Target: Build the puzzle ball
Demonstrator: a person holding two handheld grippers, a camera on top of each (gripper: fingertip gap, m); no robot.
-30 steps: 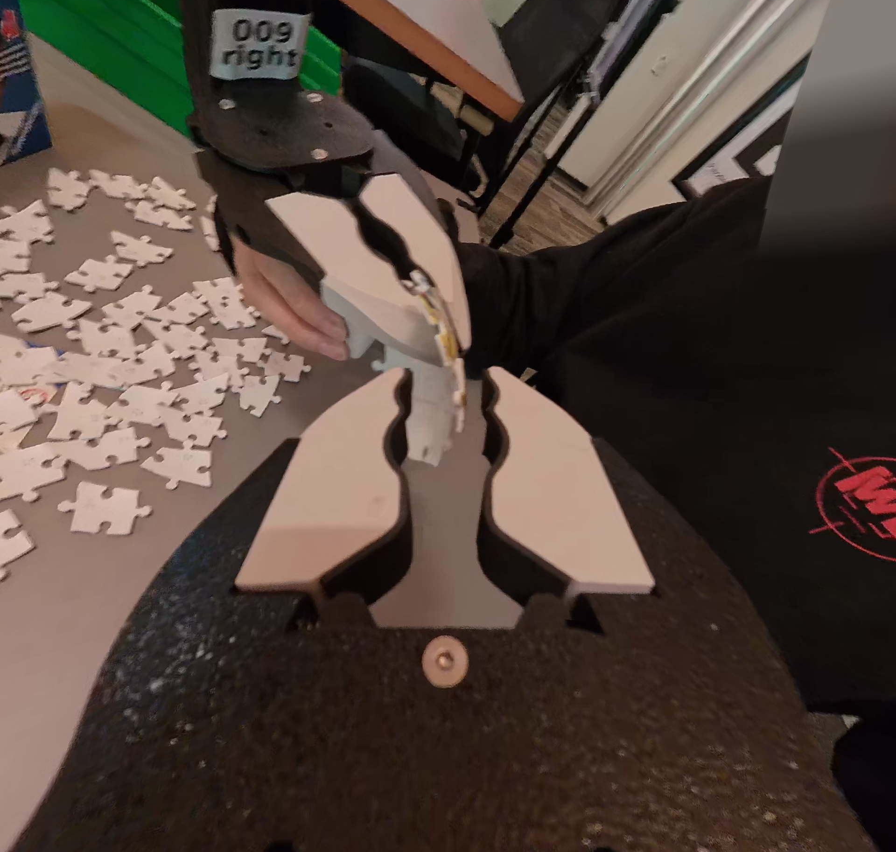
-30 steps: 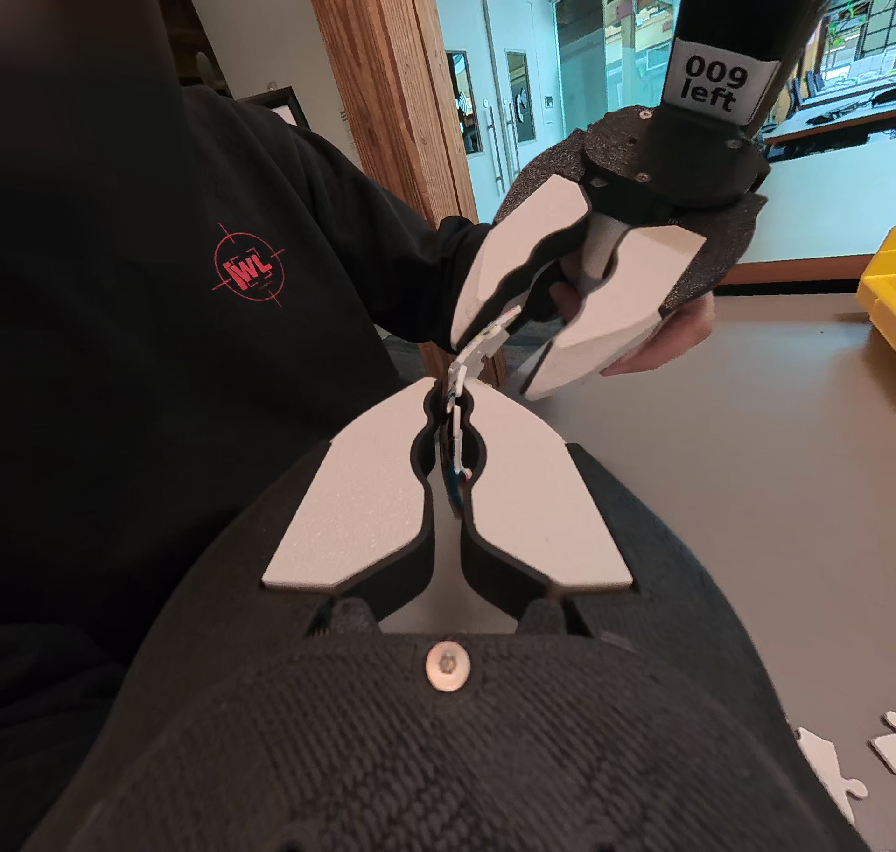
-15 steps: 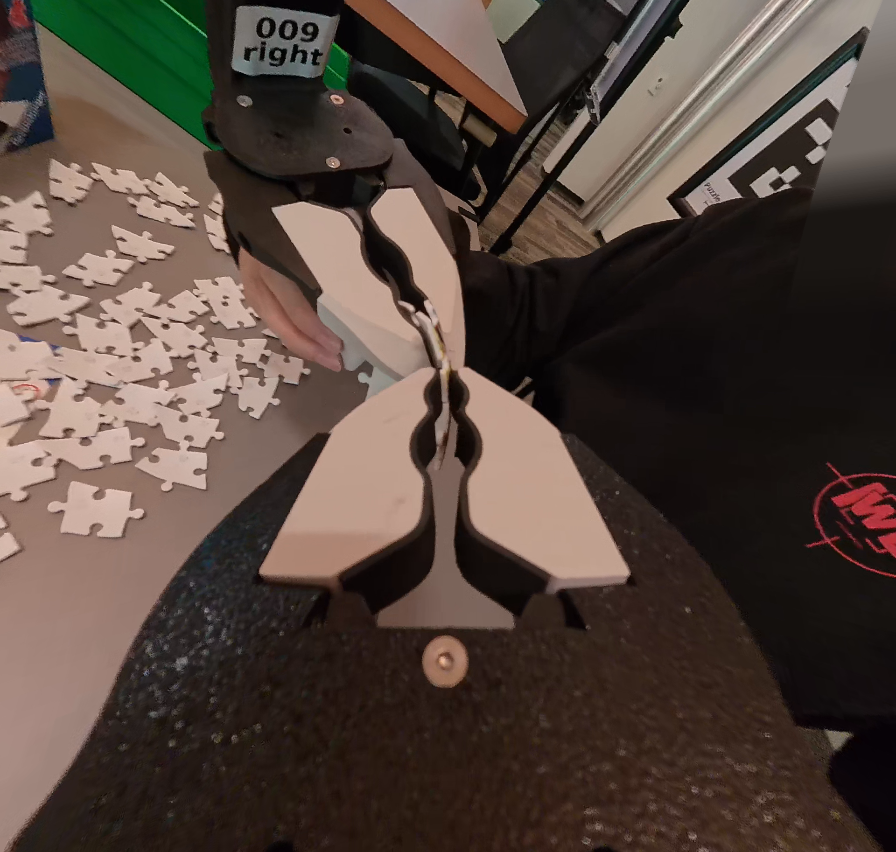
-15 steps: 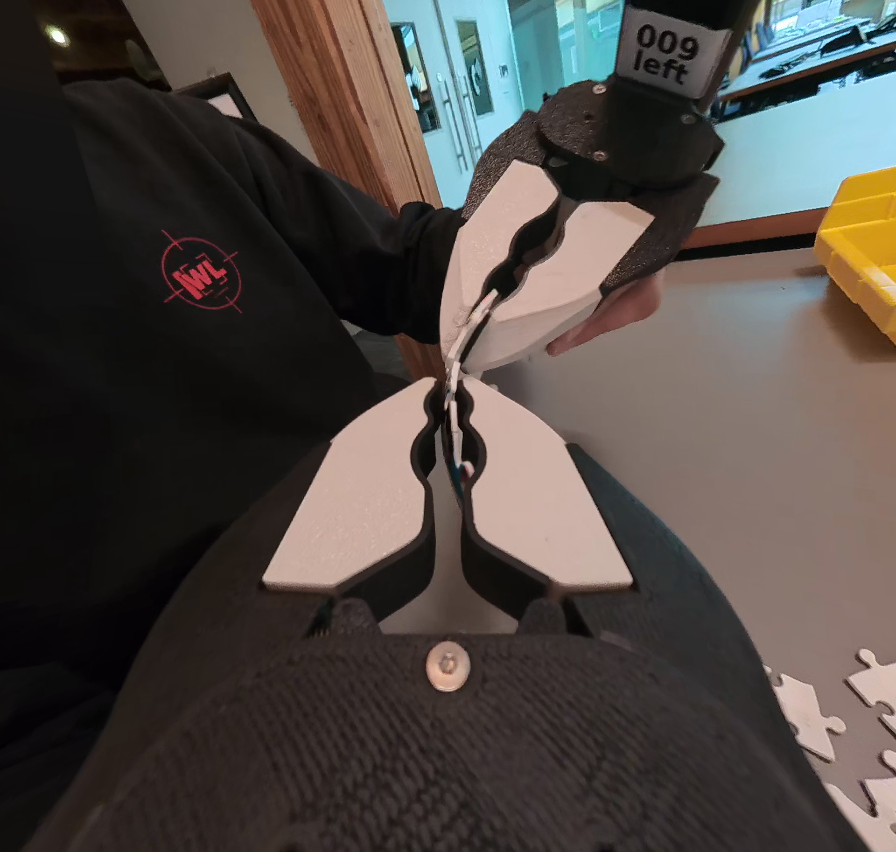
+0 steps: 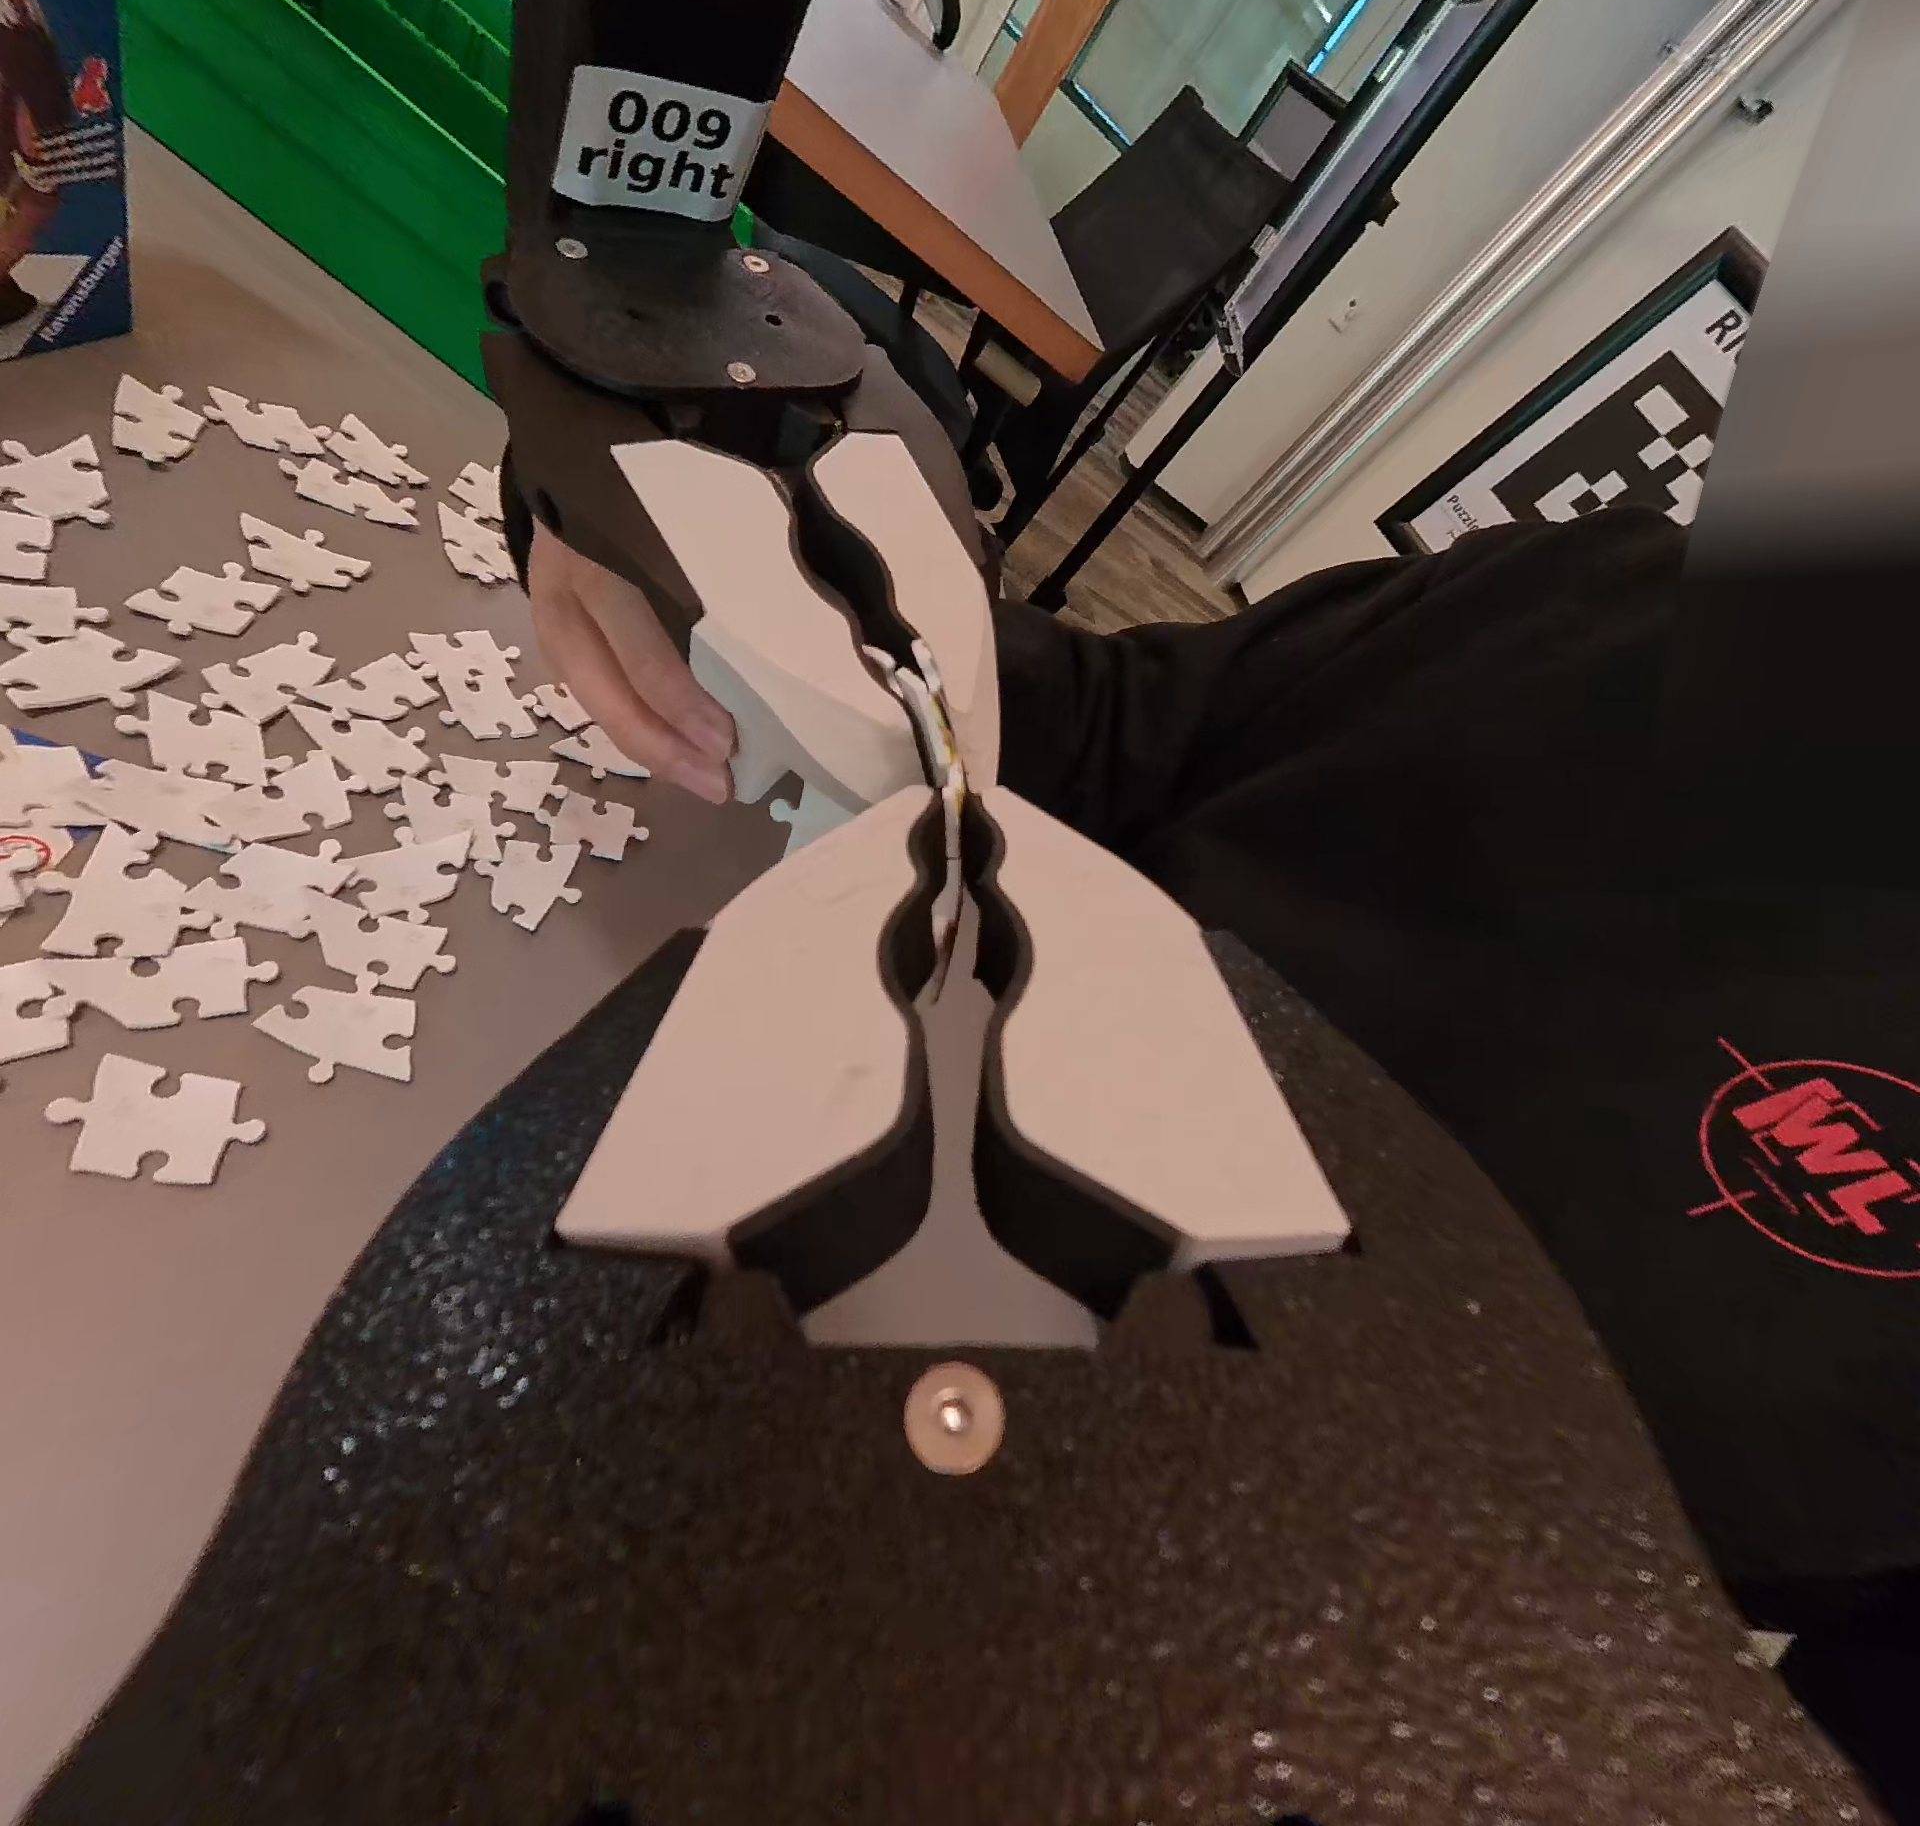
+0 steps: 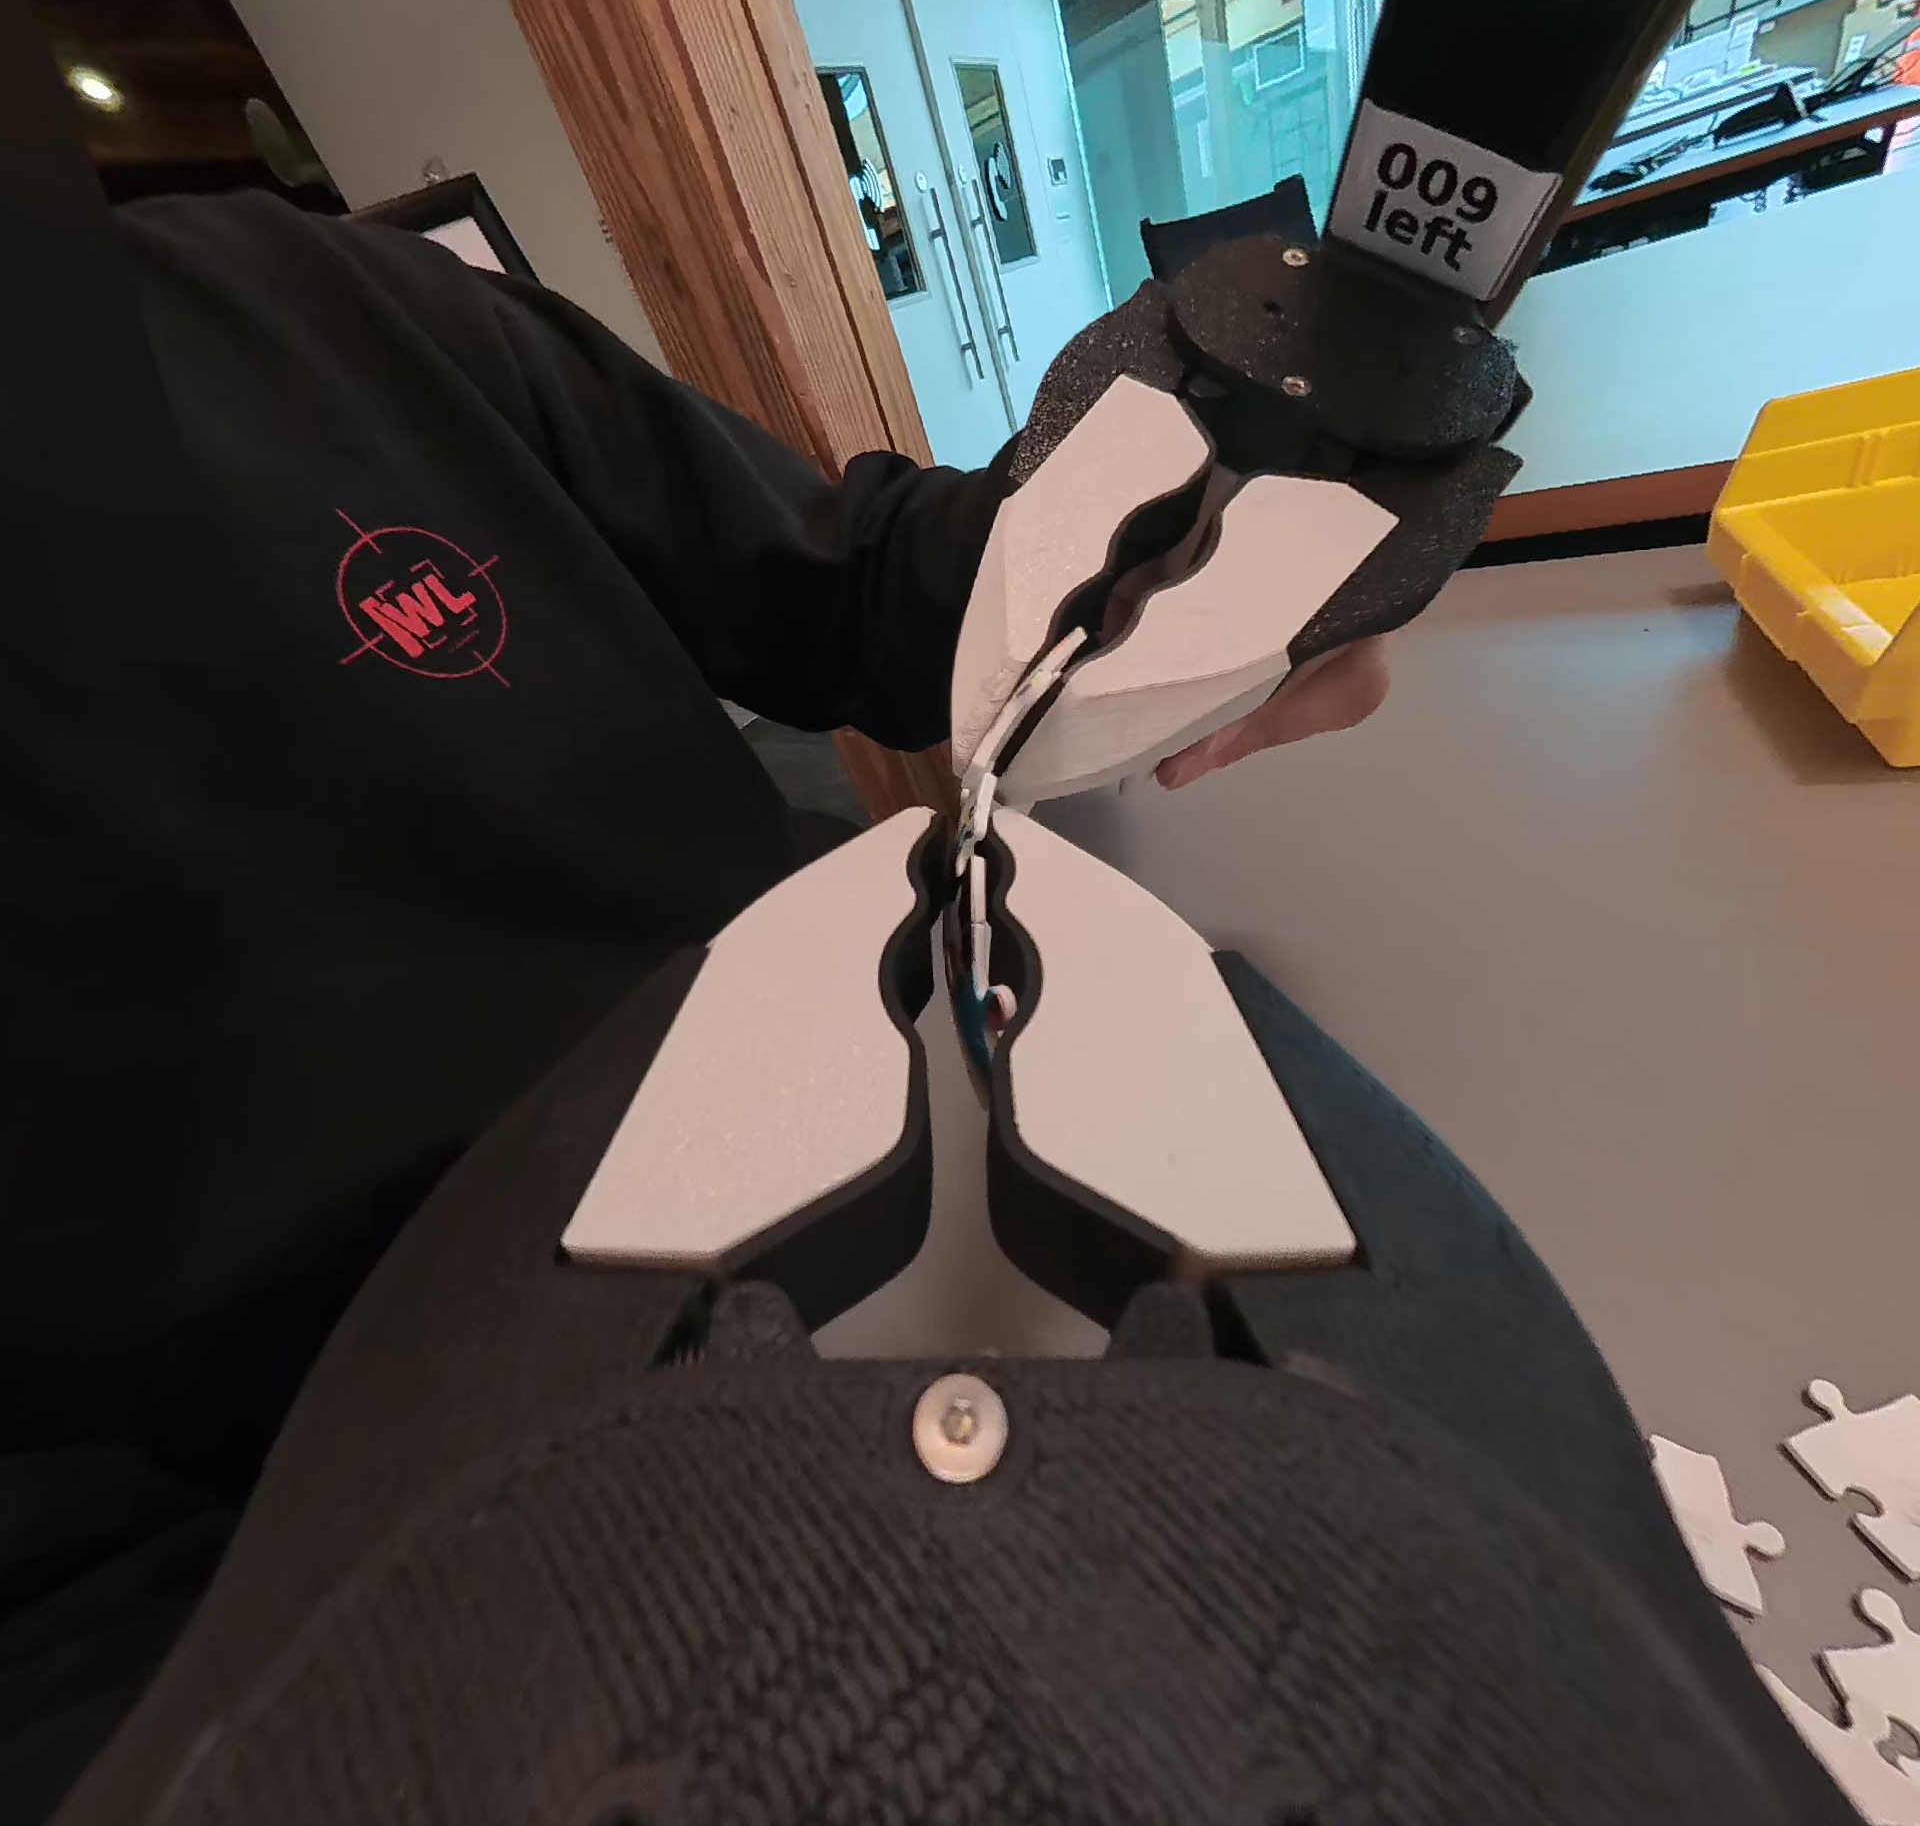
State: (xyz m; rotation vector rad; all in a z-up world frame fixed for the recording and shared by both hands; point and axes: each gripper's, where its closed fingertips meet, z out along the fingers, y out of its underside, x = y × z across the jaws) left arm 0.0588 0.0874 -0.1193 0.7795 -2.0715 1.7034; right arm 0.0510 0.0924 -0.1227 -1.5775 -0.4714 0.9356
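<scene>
A thin curved strip of puzzle pieces (image 5: 948, 893), seen edge-on with printed colour on one side, runs between both grippers in mid-air in front of a person's black sweatshirt. My left gripper (image 5: 951, 826) is shut on its near end. My right gripper (image 5: 935, 737) meets it tip to tip from above and is shut on the other end. In the right wrist view the right gripper (image 6: 961, 831) pinches the strip (image 6: 977, 945), and the left gripper (image 6: 997, 753) holds its far end. I cannot tell where the pieces join. Many loose pieces (image 5: 260, 789) lie white side up on the grey table (image 5: 156, 1361).
A green bin (image 5: 312, 114) and a blue puzzle box (image 5: 62, 166) stand at the table's far left. A yellow bin (image 6: 1829, 550) stands on the table at the right. More loose pieces (image 6: 1766, 1527) lie at the lower right. A wooden post (image 6: 675, 218) stands behind the person. My left and right fingertips are right by each other.
My left gripper was open around the hanging strip and has shut on it. Both grippers have since tilted slightly while staying tip to tip.
</scene>
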